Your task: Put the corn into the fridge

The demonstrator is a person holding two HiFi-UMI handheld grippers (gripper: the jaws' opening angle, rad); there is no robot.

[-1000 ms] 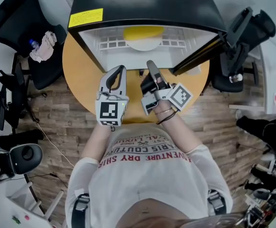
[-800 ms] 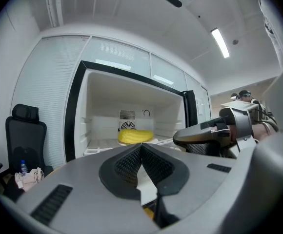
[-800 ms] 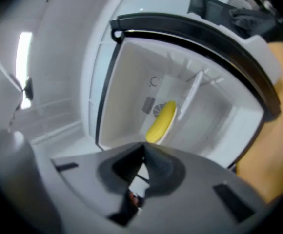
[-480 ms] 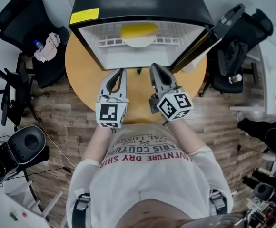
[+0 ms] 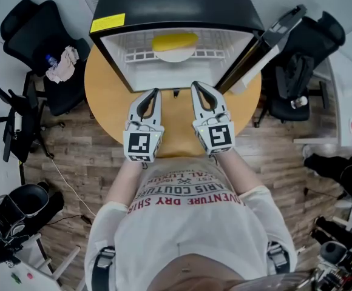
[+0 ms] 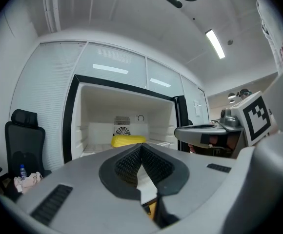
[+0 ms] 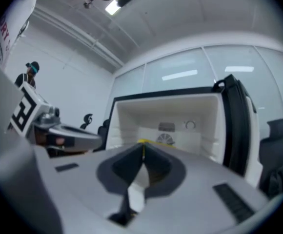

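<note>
The yellow corn [image 5: 174, 41] lies on a white plate [image 5: 175, 56] inside the open black mini fridge [image 5: 176, 17]; it also shows as the corn [image 6: 128, 140] at the back of the white compartment. Both grippers are held side by side over the round wooden table [image 5: 106, 96], in front of the fridge opening and pointing at it. My left gripper [image 5: 155, 92] is shut and empty; its tips [image 6: 141, 146] meet. My right gripper [image 5: 195, 86] is shut and empty too, with its tips [image 7: 142, 146] together. The corn is mostly hidden behind the right gripper's jaws in the right gripper view.
The fridge door [image 5: 262, 47] stands open to the right. Black office chairs [image 5: 39, 53] flank the table on both sides, one with a cloth and a bottle [image 5: 59, 62] on its seat. Wooden floor lies around the table.
My right gripper has rolled upright, its marker cube now facing up, and moved beside the left gripper. Both grippers shifted slightly. The view tilted a little.
</note>
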